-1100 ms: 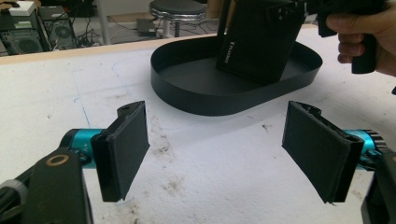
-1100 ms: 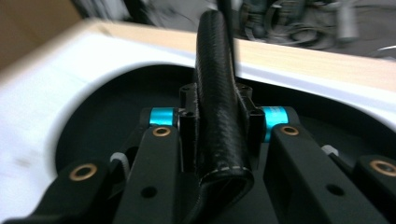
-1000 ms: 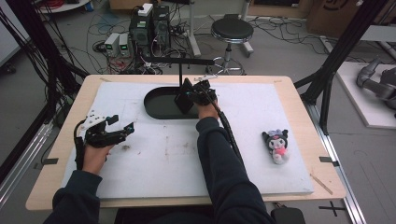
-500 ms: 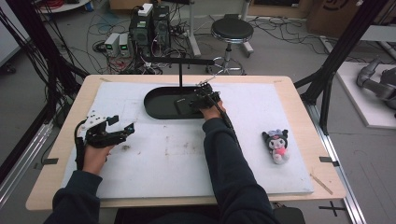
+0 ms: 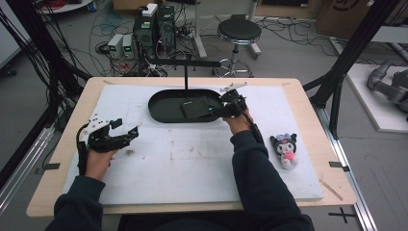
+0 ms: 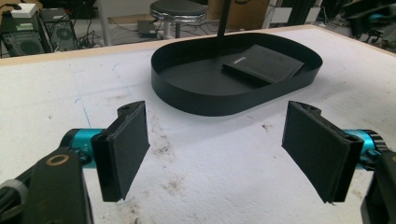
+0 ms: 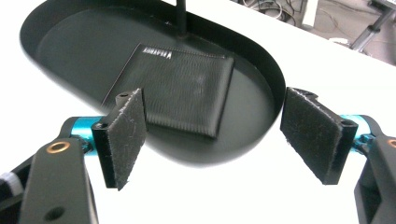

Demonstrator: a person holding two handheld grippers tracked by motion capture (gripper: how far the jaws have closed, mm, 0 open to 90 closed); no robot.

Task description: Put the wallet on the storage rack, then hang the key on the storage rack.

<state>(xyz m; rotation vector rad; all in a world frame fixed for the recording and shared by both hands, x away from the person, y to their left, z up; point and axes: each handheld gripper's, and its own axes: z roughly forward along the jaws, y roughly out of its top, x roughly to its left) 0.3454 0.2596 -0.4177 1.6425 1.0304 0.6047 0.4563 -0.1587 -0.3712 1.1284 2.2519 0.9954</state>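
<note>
Right hand-held gripper: jaws spread wide, nothing between the pads; they have just been opening. It sits at the right end of the tray, angled down toward the tray's interior, which suggests a release of the wallet rather than an approach to it. In the high view the same gripper is at the tray's right rim, the forearm reaching in from below.

Black wallet: flat, textured, small lettering along one edge. Lies inside the tray on its floor, toward the right half, just beside the post's foot and clear of the gripper pads. Seen in the tray also from above and across the counter.

Black oval tray: shallow wall, thin upright post rising from its back, a crossbar on top. The low wall keeps the wallet contained yet reachable from above.

Left hand-held gripper: jaws wide apart, empty, parked low over the white mat well away from the tray, apparently idle while the right one works.

Plush toy: lies on the mat near the right edge, well apart from the tray, untouched.

Counter: wooden top carrying the mat.
</note>
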